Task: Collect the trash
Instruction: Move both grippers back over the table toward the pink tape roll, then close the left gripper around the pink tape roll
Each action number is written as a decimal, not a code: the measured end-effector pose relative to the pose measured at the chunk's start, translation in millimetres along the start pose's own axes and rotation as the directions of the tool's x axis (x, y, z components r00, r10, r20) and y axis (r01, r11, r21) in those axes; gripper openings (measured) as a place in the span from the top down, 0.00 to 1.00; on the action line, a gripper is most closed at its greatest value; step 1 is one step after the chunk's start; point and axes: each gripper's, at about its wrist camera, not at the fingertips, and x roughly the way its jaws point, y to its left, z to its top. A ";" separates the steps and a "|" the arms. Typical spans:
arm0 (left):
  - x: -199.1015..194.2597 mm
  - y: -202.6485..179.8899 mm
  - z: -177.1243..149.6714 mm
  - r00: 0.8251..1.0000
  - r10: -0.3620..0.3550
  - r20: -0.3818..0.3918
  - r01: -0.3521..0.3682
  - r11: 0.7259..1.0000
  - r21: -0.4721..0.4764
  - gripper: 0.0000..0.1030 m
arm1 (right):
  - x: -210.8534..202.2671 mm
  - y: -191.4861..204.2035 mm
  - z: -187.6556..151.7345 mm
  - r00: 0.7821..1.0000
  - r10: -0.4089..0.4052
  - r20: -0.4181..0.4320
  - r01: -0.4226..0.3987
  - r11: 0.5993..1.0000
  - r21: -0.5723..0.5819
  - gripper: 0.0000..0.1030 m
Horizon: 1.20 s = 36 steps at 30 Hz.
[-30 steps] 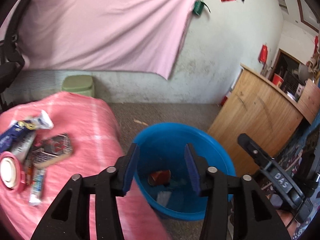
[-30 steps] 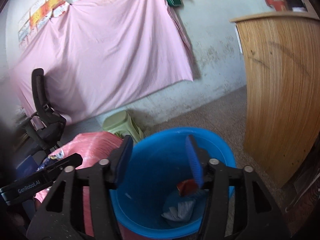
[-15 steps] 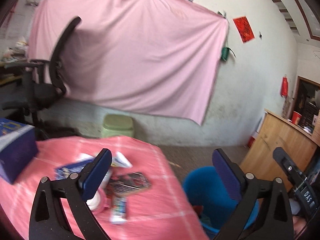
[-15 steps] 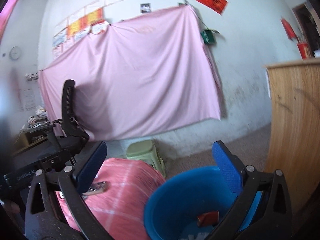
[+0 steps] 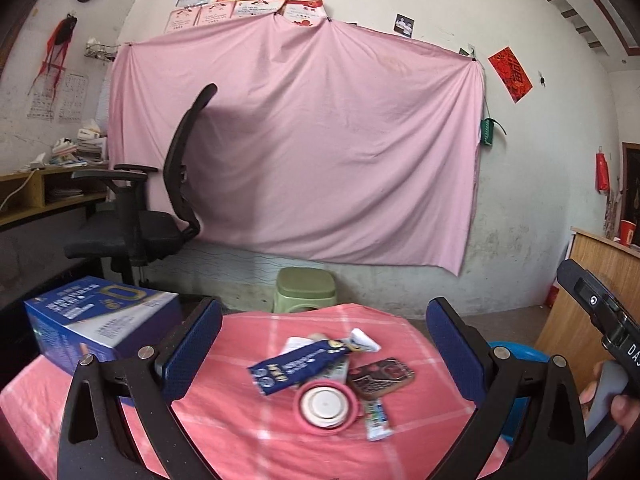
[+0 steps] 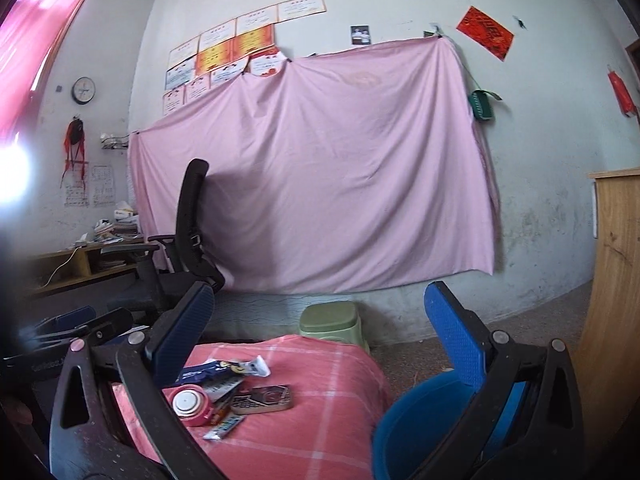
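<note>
Both my grippers are empty, jaws spread wide — left gripper [image 5: 322,344] and right gripper [image 6: 316,332] both face the trash pile on the pink checked tablecloth [image 5: 248,436]. Step in hand, as I judge it: between pickups, lining up on the next piece.

Landmark is the pink round lid [image 5: 326,404]. Touching its far side: a dark blue sachet [image 5: 298,366], lying diagonal. Just right of it, a dark patterned packet [image 5: 380,376]; a small white-and-blue wrapper [image 5: 378,420] juts out on the lid's near-right side. Beyond the sachet, a crumpled white tube end [image 5: 364,340]. The blue box [image 5: 96,320] sits well left of the lid — probably not trash.

The blue bucket [image 6: 424,424] stands on the floor beside the table, right of the pile.

Next: drop onto one piece, likely the sachet on top, close across its narrow width, carry it right to the bucket.
</note>
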 end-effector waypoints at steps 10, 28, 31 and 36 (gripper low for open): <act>5.6 37.7 -24.4 0.995 0.039 -0.096 -0.040 0.999 -0.008 0.03 | 35.6 29.4 -20.1 0.989 0.053 -0.137 -0.060 0.997 -0.046 0.00; 72.4 43.0 -64.9 0.889 -0.129 -0.440 0.146 0.989 0.005 0.34 | 105.7 19.5 -66.9 0.845 0.045 -0.533 -0.051 0.999 0.002 0.10; 83.1 38.0 -70.6 0.852 -0.160 -0.498 0.185 0.983 0.002 0.34 | 115.6 18.6 -73.1 0.806 0.058 -0.589 -0.060 0.998 0.016 0.19; 96.3 26.4 -76.8 0.820 -0.166 -0.548 0.216 0.976 0.028 0.34 | 123.5 19.3 -80.0 0.769 0.056 -0.636 -0.065 0.998 0.009 0.24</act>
